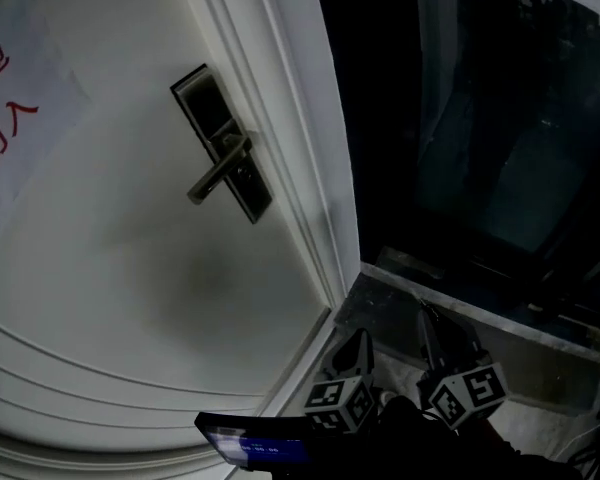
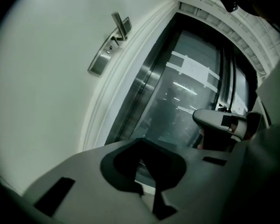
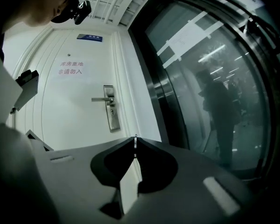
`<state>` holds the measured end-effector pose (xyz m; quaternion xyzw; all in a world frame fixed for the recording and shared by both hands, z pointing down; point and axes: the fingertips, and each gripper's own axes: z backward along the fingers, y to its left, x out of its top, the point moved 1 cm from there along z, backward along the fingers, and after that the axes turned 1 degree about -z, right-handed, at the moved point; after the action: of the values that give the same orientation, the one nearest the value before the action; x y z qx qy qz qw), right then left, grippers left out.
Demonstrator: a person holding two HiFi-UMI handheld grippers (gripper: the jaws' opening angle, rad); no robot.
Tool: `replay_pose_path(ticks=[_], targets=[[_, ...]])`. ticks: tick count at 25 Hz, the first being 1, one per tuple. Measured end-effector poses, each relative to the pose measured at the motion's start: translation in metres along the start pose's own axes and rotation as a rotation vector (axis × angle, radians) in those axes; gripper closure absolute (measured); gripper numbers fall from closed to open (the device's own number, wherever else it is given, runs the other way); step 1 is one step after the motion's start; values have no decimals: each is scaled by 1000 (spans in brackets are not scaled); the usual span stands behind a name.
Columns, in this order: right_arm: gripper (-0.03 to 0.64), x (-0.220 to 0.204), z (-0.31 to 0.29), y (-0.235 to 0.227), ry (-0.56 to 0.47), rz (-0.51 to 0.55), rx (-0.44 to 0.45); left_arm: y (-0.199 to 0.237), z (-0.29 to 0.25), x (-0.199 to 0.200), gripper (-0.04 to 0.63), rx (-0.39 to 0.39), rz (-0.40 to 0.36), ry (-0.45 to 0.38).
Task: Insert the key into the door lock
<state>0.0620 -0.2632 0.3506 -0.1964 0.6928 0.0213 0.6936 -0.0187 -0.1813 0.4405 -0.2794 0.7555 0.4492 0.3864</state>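
Right gripper view shows the right gripper [image 3: 135, 140] pinching the key [image 3: 135, 146] well apart from the door lock [image 3: 112, 113], while the left gripper [image 2: 141, 142] is closed and empty; insertion remains.

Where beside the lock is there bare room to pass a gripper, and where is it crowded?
Free: bare door panel left of and below the lock plate. Crowded: lever handle just above the keyhole; frame moulding close on the plate's right.

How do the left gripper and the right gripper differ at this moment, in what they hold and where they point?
The right gripper pinches a thin metal key at its tips; the left gripper holds nothing. The right gripper faces the door lock; the left gripper points more at the glass panel. Both have jaws together.
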Motion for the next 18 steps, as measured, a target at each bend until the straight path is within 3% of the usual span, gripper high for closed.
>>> replay_pose_path(ticks=[5,9,15,18], targets=[[604,0,-46,28,51,18,238,30,18,17,595,181,67,-113],[604,0,-68,52,77,31,372,53,36,18,595,286,87,-176],[604,-10,-83,100,122,51,581,79,81,25,595,490,204,-303],[604,-13,-83,121,137,58,665,83,100,28,595,553,243,-354]])
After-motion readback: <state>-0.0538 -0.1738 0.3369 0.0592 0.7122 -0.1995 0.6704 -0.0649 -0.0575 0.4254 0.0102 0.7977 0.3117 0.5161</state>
